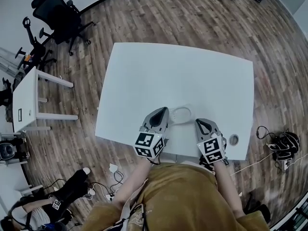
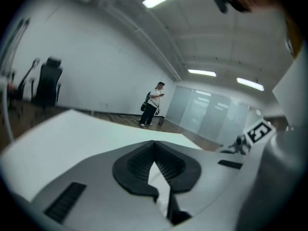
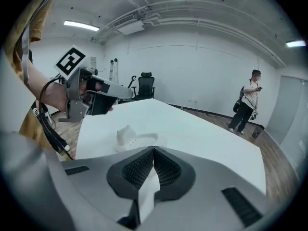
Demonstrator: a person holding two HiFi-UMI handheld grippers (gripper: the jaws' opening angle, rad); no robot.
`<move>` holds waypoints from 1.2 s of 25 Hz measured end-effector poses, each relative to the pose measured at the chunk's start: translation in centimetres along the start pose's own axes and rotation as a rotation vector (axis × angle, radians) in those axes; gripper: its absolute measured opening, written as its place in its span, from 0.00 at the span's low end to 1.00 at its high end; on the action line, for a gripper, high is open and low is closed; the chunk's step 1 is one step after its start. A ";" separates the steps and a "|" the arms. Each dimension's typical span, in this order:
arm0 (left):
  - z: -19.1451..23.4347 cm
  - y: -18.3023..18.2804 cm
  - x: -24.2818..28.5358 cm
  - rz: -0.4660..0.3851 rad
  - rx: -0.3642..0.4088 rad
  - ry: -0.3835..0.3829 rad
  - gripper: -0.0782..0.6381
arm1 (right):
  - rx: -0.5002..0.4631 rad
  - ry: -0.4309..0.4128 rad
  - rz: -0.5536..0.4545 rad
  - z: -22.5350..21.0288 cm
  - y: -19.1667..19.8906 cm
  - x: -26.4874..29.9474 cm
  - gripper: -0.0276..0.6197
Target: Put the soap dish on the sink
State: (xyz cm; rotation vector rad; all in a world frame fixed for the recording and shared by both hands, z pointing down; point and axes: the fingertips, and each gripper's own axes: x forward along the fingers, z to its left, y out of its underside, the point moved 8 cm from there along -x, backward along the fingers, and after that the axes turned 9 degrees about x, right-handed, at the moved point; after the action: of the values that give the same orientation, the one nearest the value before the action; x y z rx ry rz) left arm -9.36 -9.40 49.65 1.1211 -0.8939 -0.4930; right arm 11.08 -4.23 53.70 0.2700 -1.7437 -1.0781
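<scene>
- The left gripper (image 1: 160, 111) was fully closed. Its own view showed the two ribbed pads meeting at the tip with nothing between them.
- The right gripper (image 1: 199, 123) was also closed. Its pads met at the tip and held nothing.
- Both grippers were positioned over the near edge of the white tabletop (image 1: 183, 66), side by side and pointing away from the operator. Neither gripper touched the other.
- The soap dish (image 1: 181, 114) lay flat on the tabletop. It sat between the two gripper tips and slightly ahead of them, closer to the left gripper.
- The soap dish was white against the white surface, so its outline was faint in the head view. In the right gripper view it showed as a shallow oval with a raised lump at one end.
- Neither gripper contacted the soap dish. The right gripper view showed it just beyond the closed pads, with the left gripper raised clear of the tabletop behind it.
- A round cable port (image 1: 234, 139) was set into the tabletop just to the right of the right gripper.
- A black office chair (image 1: 60, 13) stood on the wooden floor (image 1: 192, 13) beyond the far left corner of the tabletop.
- A second white desk (image 1: 26, 100) stood well apart to the left.
- A standing person (image 3: 249, 102) was visible across the room.
</scene>
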 end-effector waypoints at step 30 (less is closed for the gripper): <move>-2.8 -12.3 -4.4 -0.332 0.352 -0.163 0.12 | -0.005 0.318 -0.542 -1.6 -11.4 -10.9 0.05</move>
State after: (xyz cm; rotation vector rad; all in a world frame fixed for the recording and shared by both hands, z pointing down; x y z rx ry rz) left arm -8.53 -9.37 36.34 1.5821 -0.9636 -0.7259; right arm 13.98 -4.79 38.12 0.8992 -1.4097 -1.3337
